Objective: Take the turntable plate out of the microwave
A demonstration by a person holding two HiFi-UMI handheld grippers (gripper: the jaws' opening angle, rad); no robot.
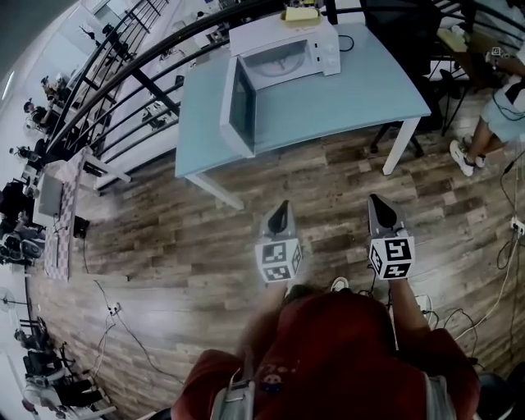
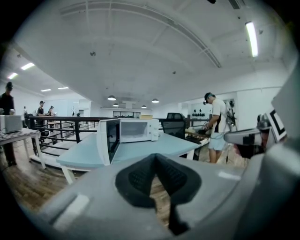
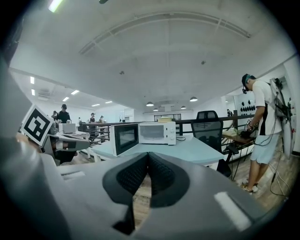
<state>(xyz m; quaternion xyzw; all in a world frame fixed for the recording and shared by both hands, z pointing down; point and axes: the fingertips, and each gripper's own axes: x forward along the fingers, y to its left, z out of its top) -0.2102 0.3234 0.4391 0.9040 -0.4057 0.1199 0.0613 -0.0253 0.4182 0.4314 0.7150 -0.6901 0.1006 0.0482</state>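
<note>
A white microwave stands at the far side of a pale blue table, its door swung wide open to the left. Inside, the round glass turntable plate lies flat on the oven floor. My left gripper and right gripper hang side by side over the wooden floor, short of the table's near edge, both shut and empty. In the left gripper view the microwave sits far beyond the closed jaws. The right gripper view shows the microwave past its own closed jaws.
A yellow object rests on top of the microwave. A black office chair stands behind the table's right end, and a person stands at a desk to the right. A black railing runs along the left. Cables lie on the floor.
</note>
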